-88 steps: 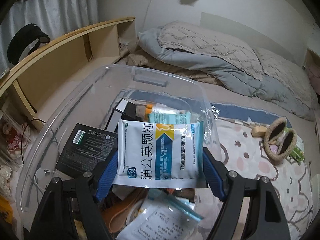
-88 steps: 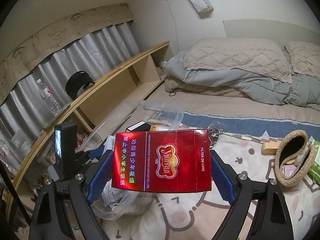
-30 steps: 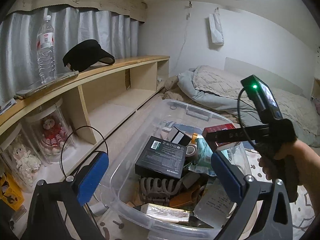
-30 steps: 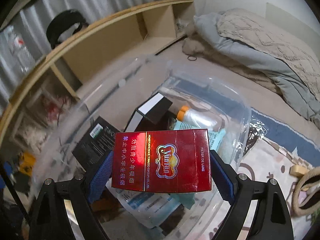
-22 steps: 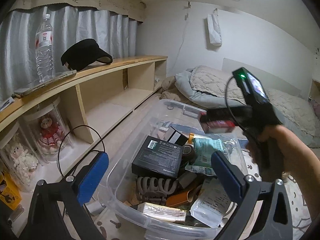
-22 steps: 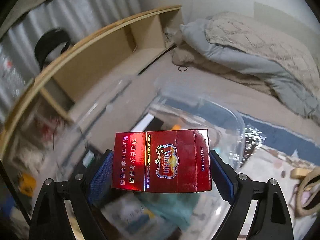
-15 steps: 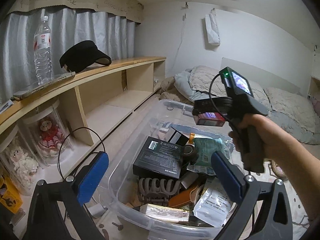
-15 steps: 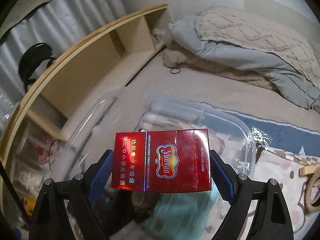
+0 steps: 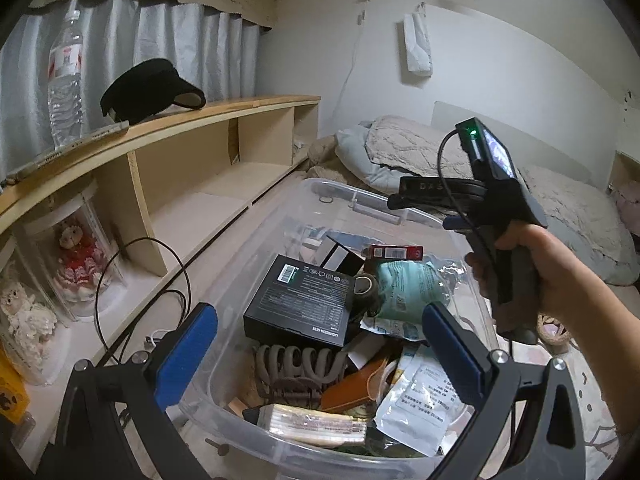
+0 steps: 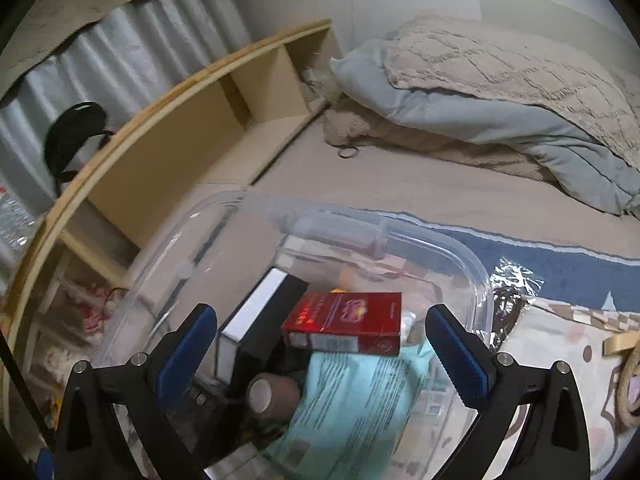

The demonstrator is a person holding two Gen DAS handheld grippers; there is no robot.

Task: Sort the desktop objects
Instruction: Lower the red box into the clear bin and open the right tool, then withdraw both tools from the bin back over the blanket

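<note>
My right gripper is opening wide with nothing between its pads, the red cigarette pack now lying near the far end of the clear bin, so I should lift straight clear without nudging it.

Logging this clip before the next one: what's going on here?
A person is sorting clutter into a clear plastic bin on a bed. The right gripper, its jaws opening, has nothing between them; the red cigarette pack lies in the bin atop other items. The left gripper hovers open and empty at the bin's near end.
</note>
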